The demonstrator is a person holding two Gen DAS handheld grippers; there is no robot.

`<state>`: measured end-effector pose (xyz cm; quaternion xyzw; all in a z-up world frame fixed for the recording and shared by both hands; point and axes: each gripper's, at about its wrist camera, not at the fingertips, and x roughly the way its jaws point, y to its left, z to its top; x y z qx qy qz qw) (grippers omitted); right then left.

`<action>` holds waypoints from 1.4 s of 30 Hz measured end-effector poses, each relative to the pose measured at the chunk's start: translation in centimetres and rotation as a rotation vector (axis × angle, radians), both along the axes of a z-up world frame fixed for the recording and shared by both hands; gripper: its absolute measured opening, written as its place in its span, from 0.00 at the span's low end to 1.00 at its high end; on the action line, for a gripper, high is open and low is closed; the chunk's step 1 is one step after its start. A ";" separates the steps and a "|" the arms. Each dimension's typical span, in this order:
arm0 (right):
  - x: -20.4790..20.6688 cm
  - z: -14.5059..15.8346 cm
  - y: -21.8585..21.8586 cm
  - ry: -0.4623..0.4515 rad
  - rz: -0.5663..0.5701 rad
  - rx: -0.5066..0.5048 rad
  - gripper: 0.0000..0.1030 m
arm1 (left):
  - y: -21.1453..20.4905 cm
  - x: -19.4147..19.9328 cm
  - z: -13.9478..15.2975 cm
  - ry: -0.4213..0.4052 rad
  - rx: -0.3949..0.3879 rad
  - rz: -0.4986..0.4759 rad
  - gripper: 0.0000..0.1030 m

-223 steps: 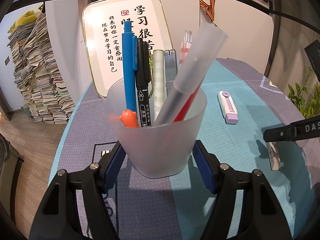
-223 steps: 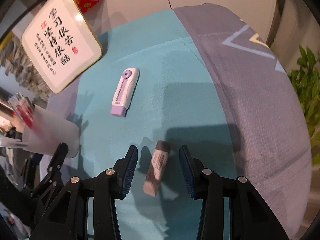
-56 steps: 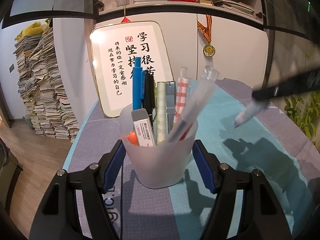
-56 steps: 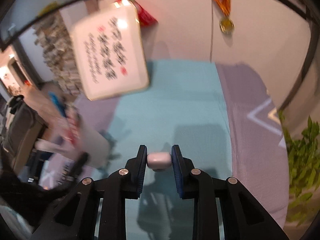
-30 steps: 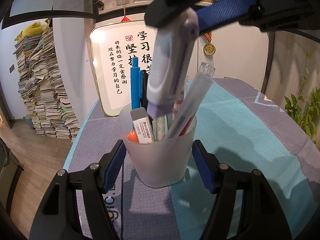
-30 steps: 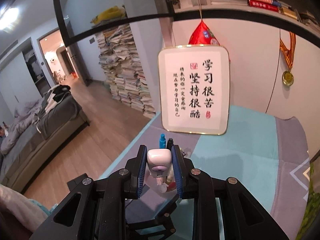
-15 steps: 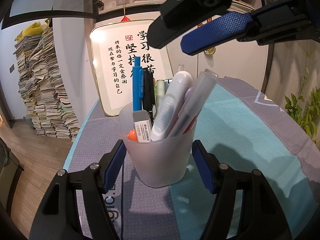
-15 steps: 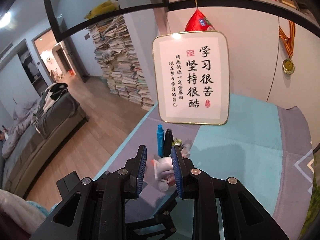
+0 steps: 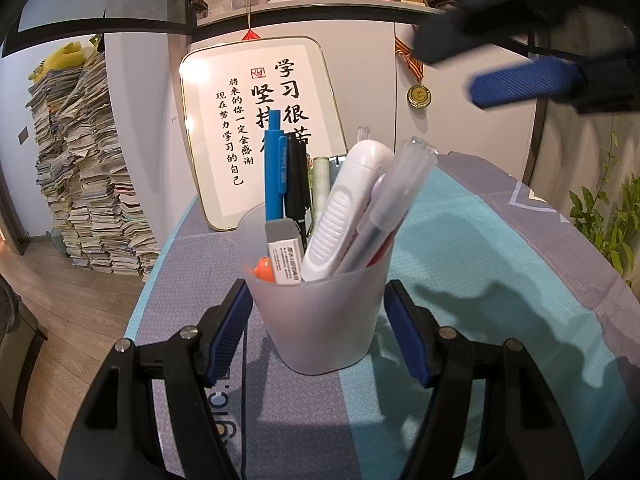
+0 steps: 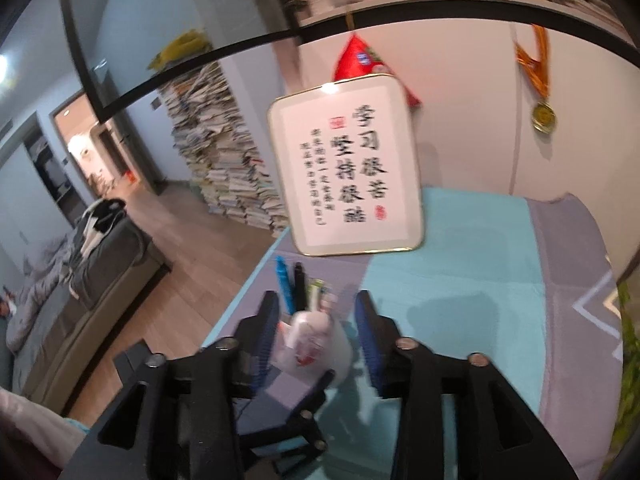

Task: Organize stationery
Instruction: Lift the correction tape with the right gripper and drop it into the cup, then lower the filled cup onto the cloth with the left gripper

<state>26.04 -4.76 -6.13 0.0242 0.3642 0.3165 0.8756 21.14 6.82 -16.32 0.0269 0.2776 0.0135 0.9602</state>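
Frosted plastic cup (image 9: 320,312): translucent, tapered, round; stands upright on the worktop (image 9: 500,264), which is covered in woven cloth of teal and grey panels.

Contents, all upright or leaning: white ribbed plastic cutter (image 9: 340,216), rounded at the top, leaning right; clear tube (image 9: 396,196) beside it, touching; blue pen (image 9: 274,176); black marker (image 9: 296,184); grey-capped eraser (image 9: 284,252) in a printed paper sleeve; small orange cap (image 9: 264,269).

Left tongs (image 9: 320,332): black frame, blue ribbed pads; clenched on the cup, one pad against each side of its wall, pointing forward and slightly down.

Right tongs (image 10: 318,328): same build; jaws have just been opening and stand released, well apart, above the cup with nothing pressed between them. From the left wrist view they appear blurred at upper right (image 9: 524,84).

Behind: framed calligraphy board (image 9: 260,132), rounded corners, gold rim, leaning on the wall.
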 end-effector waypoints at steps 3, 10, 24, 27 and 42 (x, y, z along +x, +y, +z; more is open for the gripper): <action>-0.2 -0.6 -1.7 0.014 -0.052 -0.010 0.43 | 0.1 0.2 0.0 0.003 -0.004 0.000 0.66; -1.1 -3.3 -5.8 0.099 -0.165 -0.051 0.43 | 0.5 0.6 0.1 0.001 -0.039 0.001 0.68; -2.4 -7.6 -7.5 0.209 -0.148 -0.098 0.43 | -0.2 1.9 2.1 0.012 -0.001 0.057 0.69; -2.8 -7.9 -8.3 0.220 -0.149 -0.075 0.43 | -0.4 2.1 2.2 0.013 0.016 0.047 0.66; -1.0 -10.2 -13.5 0.205 -0.298 -0.086 0.43 | -7.7 3.1 3.9 -0.006 0.026 -0.099 0.66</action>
